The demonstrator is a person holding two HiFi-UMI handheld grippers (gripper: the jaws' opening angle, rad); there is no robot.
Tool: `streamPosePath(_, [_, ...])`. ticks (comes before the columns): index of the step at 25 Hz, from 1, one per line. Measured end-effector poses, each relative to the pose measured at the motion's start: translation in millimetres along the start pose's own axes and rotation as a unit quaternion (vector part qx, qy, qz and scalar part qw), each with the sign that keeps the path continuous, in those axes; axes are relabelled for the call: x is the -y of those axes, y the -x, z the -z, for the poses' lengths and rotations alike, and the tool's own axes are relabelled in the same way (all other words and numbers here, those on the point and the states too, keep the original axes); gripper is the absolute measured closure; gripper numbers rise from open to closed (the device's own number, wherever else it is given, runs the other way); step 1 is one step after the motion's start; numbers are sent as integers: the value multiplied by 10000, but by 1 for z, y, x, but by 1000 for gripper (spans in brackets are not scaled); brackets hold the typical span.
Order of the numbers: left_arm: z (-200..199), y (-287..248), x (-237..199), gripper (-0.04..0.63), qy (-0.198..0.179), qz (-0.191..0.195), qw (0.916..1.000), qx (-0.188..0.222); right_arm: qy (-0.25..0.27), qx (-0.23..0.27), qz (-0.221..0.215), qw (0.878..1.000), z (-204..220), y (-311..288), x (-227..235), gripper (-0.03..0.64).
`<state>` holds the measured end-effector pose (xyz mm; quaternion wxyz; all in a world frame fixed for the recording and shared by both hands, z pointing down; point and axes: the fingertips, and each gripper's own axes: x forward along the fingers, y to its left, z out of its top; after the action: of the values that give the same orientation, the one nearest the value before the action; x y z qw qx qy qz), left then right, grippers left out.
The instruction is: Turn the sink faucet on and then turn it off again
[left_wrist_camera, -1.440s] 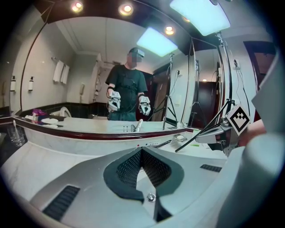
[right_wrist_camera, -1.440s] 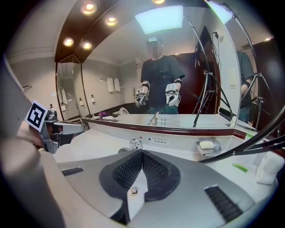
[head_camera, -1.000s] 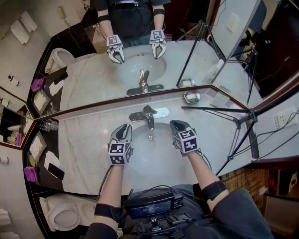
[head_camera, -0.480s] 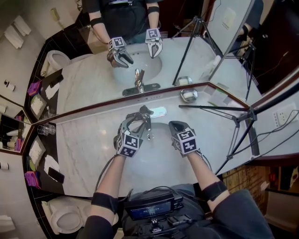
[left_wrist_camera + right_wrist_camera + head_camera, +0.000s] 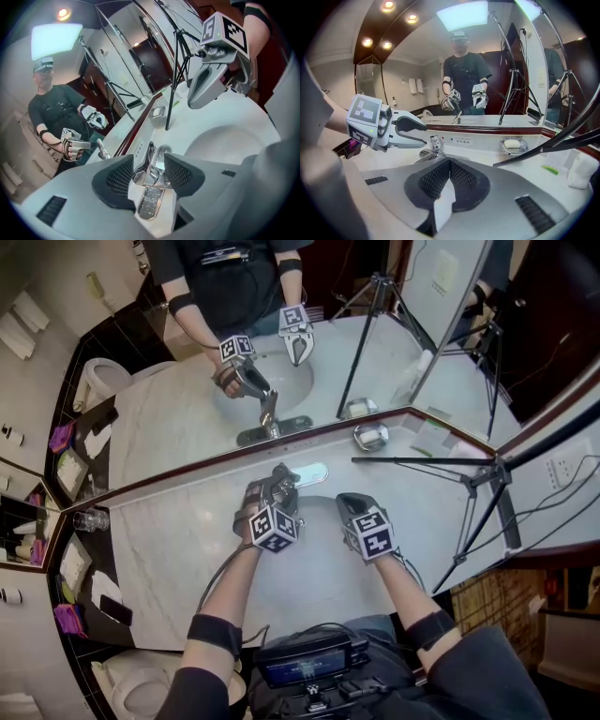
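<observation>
Left claw (image 5: 150,173): spread, jaws just opened wider, one pad on each side of the chrome faucet (image 5: 155,162). Lever and body of faucet between the pads, close on both sides; no firm squeeze visible. Claw tilted downward over the back of the basin.

Faucet: mounted on an oval chrome base at the back rim of the white sink basin (image 5: 314,554), directly below the mirror ledge. Spout pointing toward the basin. Running water: cannot tell.

Right claw (image 5: 448,162): pressed together, nothing between the pads. Held above the basin's right side, just beside the left claw, apart from the faucet.

Surface (image 5: 169,535): pale marble, surrounding the basin. Soap dish (image 5: 371,436) with a white bar to the right of the faucet, against the mirror (image 5: 187,418). Glass tumbler (image 5: 92,519) at far left. Black tripod (image 5: 487,486) standing at right, one leg reaching across the surface.
</observation>
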<state>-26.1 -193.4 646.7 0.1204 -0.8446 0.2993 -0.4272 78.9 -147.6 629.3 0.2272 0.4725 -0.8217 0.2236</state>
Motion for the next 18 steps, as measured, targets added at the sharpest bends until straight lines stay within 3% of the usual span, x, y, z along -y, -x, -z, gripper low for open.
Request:
streamPosePath(10, [-4, -29, 15, 448, -618, 97, 9979, -160, -134, 6, 134, 9998, -1, 6, 17, 597])
streamPosePath(18, [-4, -30, 15, 476, -703, -90, 9974, -107, -158, -72, 84, 9998, 9, -2, 15, 597])
